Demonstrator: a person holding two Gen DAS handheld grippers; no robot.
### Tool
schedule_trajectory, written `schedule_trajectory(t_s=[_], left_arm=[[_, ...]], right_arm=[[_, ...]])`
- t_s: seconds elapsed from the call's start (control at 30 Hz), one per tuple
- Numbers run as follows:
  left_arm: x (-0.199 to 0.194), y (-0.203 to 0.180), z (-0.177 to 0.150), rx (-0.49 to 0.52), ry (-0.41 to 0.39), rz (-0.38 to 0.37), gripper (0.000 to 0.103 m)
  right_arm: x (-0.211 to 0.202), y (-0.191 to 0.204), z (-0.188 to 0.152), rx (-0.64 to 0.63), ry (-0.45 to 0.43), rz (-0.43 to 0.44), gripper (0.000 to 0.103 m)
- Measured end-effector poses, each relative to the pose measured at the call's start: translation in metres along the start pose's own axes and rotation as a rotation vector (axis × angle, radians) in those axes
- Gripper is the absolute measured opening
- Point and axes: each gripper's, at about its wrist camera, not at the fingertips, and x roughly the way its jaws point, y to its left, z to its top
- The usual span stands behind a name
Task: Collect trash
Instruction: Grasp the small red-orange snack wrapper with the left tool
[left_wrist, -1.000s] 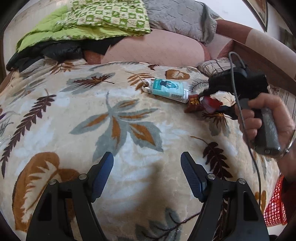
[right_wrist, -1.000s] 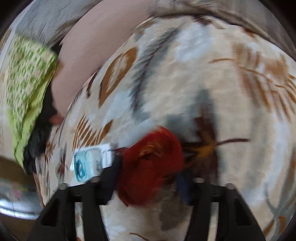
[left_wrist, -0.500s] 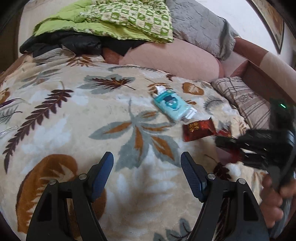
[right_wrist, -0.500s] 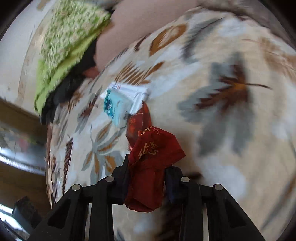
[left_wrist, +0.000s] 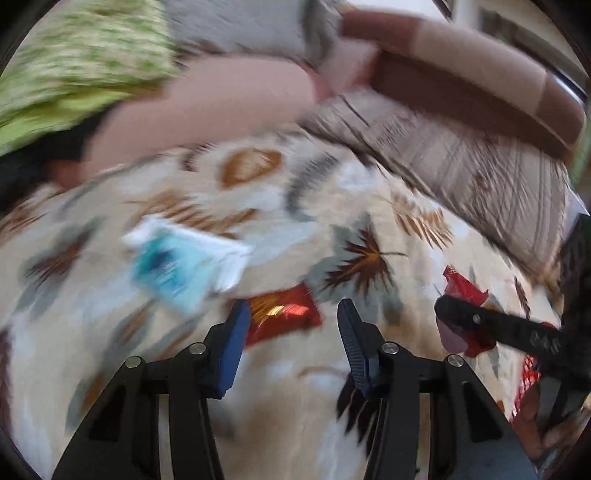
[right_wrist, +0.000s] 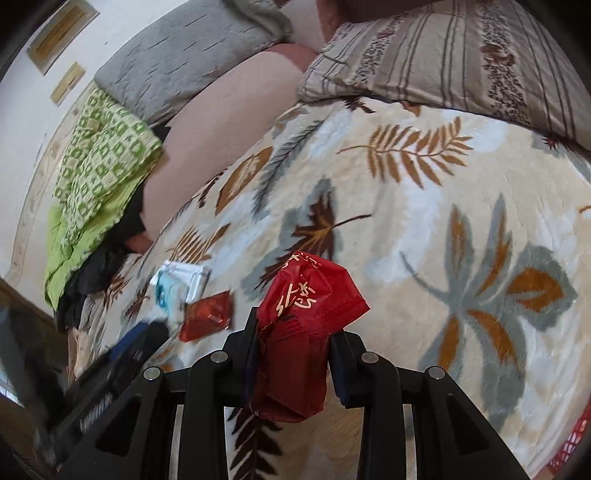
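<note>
My right gripper (right_wrist: 293, 354) is shut on a crumpled dark red wrapper (right_wrist: 306, 317) with gold lettering, held above the leaf-print blanket (right_wrist: 424, 206). In the left wrist view this same gripper (left_wrist: 458, 317) and its red wrapper (left_wrist: 465, 291) show at the right. A second shiny red wrapper (left_wrist: 284, 314) lies flat on the blanket, just ahead of and between the fingers of my open left gripper (left_wrist: 291, 332). A teal and white packet (left_wrist: 184, 262) lies left of it, blurred. The right wrist view shows the flat red wrapper (right_wrist: 208, 315) and the teal packet (right_wrist: 177, 288) too.
A striped pillow (right_wrist: 461, 59), a pink bolster (right_wrist: 236, 110), a grey quilt (right_wrist: 184, 55) and a green checked blanket (right_wrist: 96, 155) line the far side of the bed. A red mesh basket (left_wrist: 526, 380) edge shows at the lower right.
The right gripper lifted the crumpled red wrapper away to the right. The left gripper swung in over the flat red wrapper, narrowing its gap; the left view is motion-blurred.
</note>
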Motion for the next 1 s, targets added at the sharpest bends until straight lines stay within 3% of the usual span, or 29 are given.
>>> schedule_trajectory(t_s=[0.07,0.13,0.3,0.47,0.57,0.7,0.87,0.9,0.97,1.0], left_arm=[[0.023,-0.004,0.017,0.064,0.040,0.018,0.048],[0.041,-0.002,0.025,0.068,0.111,-0.041,0.048],[0.063,0.005,0.019,0.097,0.220,-0.053,0.048],[0.038,0.000,-0.003,0.119,0.208,-0.093,0.049],[0.033,-0.003,-0.012,0.127,0.194,-0.073,0.051],[0.026,-0.003,-0.022,0.127,0.209,-0.085,0.068],[0.019,-0.001,-0.036,0.140,0.236,-0.073,0.069],[0.016,0.001,-0.040,0.135,0.218,-0.049,0.069],[0.014,0.002,-0.044,0.118,0.207,-0.031,0.057],[0.013,0.002,-0.047,0.110,0.188,-0.005,0.041]], right_arm=[[-0.001,-0.007,0.002,0.017,0.005,0.011,0.035],[-0.003,-0.011,0.002,0.018,0.007,0.017,0.035],[-0.003,-0.014,0.003,0.028,0.013,0.044,0.035],[-0.004,-0.013,0.006,0.035,0.014,0.065,0.035],[-0.005,-0.009,0.005,0.021,0.010,0.064,0.035],[-0.007,-0.006,0.002,-0.001,0.010,0.055,0.035],[-0.005,-0.006,0.002,-0.011,0.010,0.047,0.035],[-0.004,-0.006,0.002,-0.010,0.012,0.049,0.035],[-0.002,-0.003,0.002,-0.019,0.016,0.050,0.035],[-0.002,0.000,0.001,-0.027,0.016,0.048,0.035]])
